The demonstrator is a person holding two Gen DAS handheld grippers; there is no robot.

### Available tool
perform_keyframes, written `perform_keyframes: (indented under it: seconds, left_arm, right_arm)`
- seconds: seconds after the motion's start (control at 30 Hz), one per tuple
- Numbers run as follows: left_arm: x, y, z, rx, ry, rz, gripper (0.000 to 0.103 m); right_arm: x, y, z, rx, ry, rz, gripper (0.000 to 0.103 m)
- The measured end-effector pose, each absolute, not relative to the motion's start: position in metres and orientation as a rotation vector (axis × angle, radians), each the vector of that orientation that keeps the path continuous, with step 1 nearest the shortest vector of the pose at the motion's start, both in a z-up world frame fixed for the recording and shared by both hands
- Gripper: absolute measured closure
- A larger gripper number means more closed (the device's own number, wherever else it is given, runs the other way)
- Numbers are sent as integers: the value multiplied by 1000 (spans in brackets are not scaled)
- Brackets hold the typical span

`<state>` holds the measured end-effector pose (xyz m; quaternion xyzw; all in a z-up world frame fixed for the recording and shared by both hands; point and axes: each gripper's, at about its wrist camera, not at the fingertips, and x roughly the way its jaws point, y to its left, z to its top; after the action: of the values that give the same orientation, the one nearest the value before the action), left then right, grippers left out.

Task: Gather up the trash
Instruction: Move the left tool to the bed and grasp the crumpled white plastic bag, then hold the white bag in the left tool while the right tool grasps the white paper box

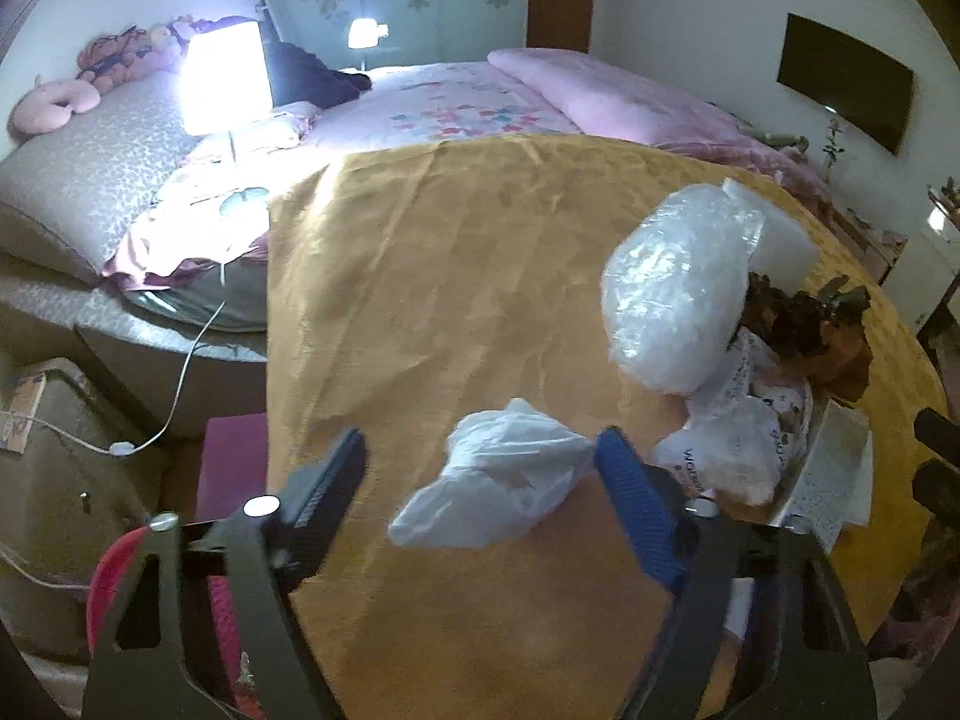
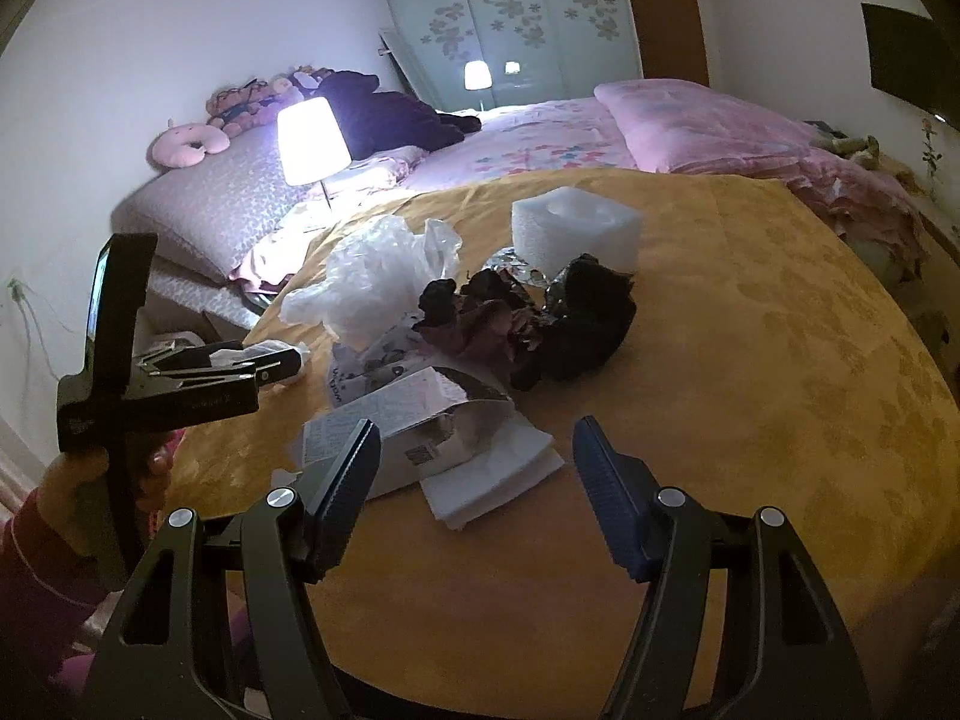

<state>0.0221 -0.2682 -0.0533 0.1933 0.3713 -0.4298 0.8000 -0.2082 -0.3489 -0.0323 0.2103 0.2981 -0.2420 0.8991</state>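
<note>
**Trash pile on yellow-covered worktop, both grippers spread**

Bedroom backdrop: pink bed (image 2: 690, 120) behind, lit lamp (image 2: 312, 141) at its near left, floral wardrobe doors (image 2: 516, 18) on the far wall. Round worktop (image 2: 780, 360) under a yellow cloth fills the foreground.

Trash is bunched on the worktop's left-centre in the right wrist view. White foam block (image 2: 576, 228) sits furthest back, upright, touching the dark dried flowers (image 2: 540, 324) in front of it. Clear crumpled plastic bag (image 2: 372, 276) lies left of the flowers. Printed paper carton (image 2: 414, 426), torn open, lies nearest, resting on a folded white sheet (image 2: 492, 480).

Left gripper (image 1: 480, 468): fingers part-spread, a small crumpled white bag (image 1: 504, 480) between them; its right edge meets the blue finger (image 1: 636, 510), the other finger stands clear, so no squeeze on it. This bag sits apart from the main pile, just left of it.

Right gripper (image 2: 474, 480): fingers wide, nothing gripped, hovering over the near edge of the carton and white sheet. A hand (image 2: 78, 480) in a dark red sleeve holds the left gripper's handle at the left edge.
</note>
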Motion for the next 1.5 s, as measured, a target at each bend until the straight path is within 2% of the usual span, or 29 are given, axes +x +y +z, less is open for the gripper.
perform_keyframes:
  seconds: [0.1,0.3,0.33,0.8,0.93,1.03,1.33,1.5]
  left_arm:
    - [16,-268,-53,421,788,-954,56]
    - [4,-268,-52,441,759,-963,70]
    - [3,-265,-52,430,765,-962,76]
    - [-3,-213,-39,360,794,-945,76]
    - [-4,-202,-34,349,789,-938,76]
    - [-5,-195,-30,327,783,-937,76]
    - [-2,-192,-34,315,802,-929,76]
    - [-4,-191,-33,321,799,-934,76]
  right_arm:
    - [-208,-349,-33,438,619,-499,38]
    - [-210,-348,-34,438,618,-491,38]
    - [-210,-348,-33,436,618,-491,38]
    - [-185,-320,-37,428,671,-373,38]
    - [-168,-312,-41,428,701,-342,30]
    - [-156,-306,-42,408,713,-345,29]
    - [-157,-314,-47,364,751,-451,29]
    - [-173,-324,-49,362,748,-482,33]
